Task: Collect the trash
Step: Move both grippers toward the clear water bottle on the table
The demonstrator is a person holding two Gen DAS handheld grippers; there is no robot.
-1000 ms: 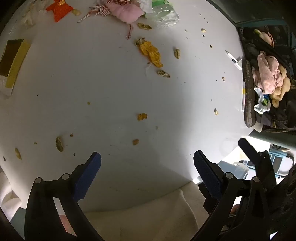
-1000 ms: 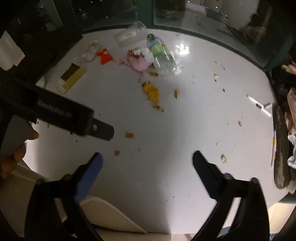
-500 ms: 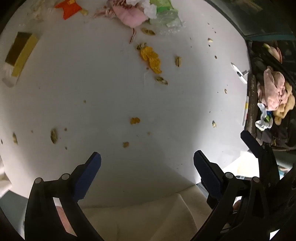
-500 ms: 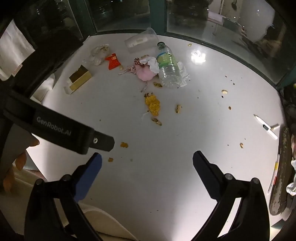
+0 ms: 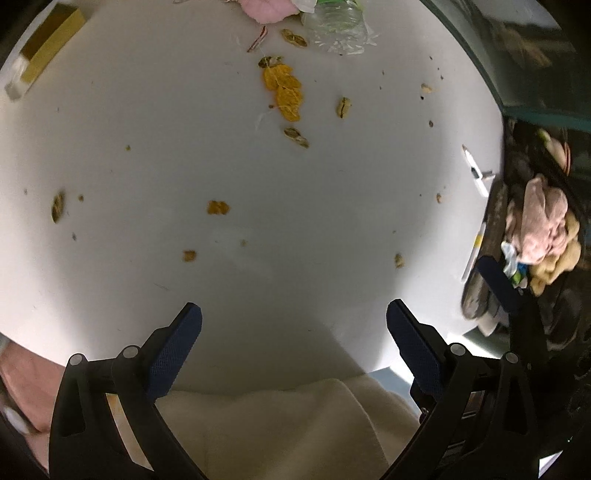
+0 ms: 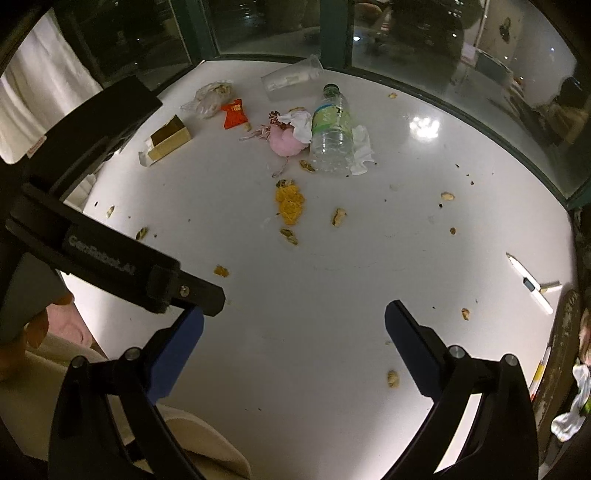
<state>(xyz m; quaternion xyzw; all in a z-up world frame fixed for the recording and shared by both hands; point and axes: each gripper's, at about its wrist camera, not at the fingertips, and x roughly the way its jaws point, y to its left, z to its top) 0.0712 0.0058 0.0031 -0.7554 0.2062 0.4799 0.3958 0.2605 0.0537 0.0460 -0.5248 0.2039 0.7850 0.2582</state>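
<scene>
Nearest the cameras, both claws stand wide apart and empty above the near edge of the white tabletop (image 6: 332, 332). The left claw (image 5: 293, 334) hangs over the rim, with cream fabric (image 5: 280, 424) below it; the right claw (image 6: 293, 332) sits beside it, with the left tool's black body crossing that view at the lower left.

Just ahead of the claws the surface is mostly bare, broken only by small orange crumbs (image 5: 218, 207) and scattered nut shells (image 6: 392, 378). Toward the right rim lies a white pen (image 6: 530, 282), and past that edge a dark basket (image 5: 491, 229) holds a pink cloth (image 5: 543, 221).

Mid-table, an orange peel pile (image 6: 290, 204) lies with shells just beside it. Farther on sits the main trash cluster: a clear plastic bottle (image 6: 330, 136) on its side, touching crumpled white tissue (image 6: 362, 149), with a pink pouch (image 6: 284, 142) at its left. A red packet (image 6: 233, 114), a gold box (image 6: 170, 142), a crumpled clear bag (image 6: 208, 98) and a tipped plastic cup (image 6: 291, 77) lie near the far rim.

Behind the curved far edge stand dark windows in green frames (image 6: 325, 33), with a white curtain (image 6: 40, 85) at the left.
</scene>
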